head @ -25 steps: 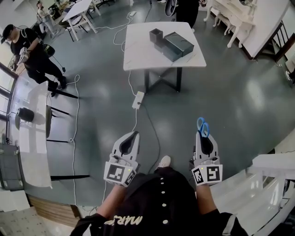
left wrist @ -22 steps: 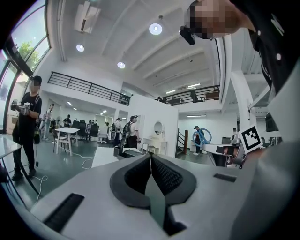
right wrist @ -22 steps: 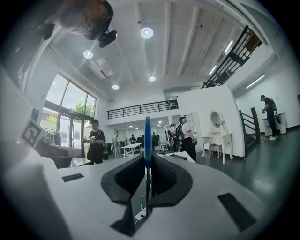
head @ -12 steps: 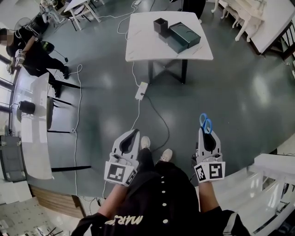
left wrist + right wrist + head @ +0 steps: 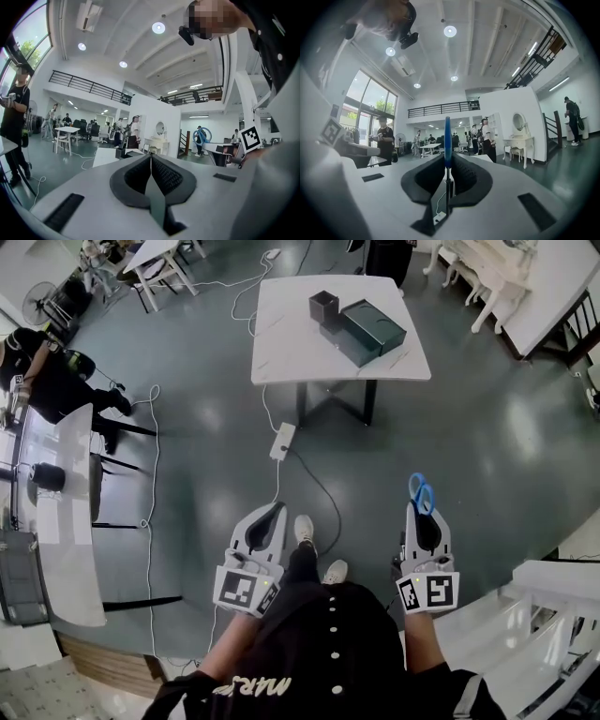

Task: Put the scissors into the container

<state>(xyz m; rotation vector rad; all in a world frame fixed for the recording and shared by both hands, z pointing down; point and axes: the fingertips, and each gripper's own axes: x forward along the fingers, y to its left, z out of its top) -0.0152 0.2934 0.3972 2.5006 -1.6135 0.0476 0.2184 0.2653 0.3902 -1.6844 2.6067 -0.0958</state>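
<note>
The right tool (image 5: 419,512) pinches the blue-handled scissors (image 5: 418,492) — blades apparently inside its grip; left tool (image 5: 276,512) pressed together.

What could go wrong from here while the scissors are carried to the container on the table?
The power strip and cable lie on the floor on the way to the table: a trip hazard.
The right gripper pinches the scissors by their thin blades, handles jutting ahead, so they might swivel or slip.
The container is small and beside a box, so a drop could miss.

Blue-handled scissors (image 5: 417,493), black container (image 5: 323,306), white table (image 5: 291,348), grey floor (image 5: 487,446).
</note>
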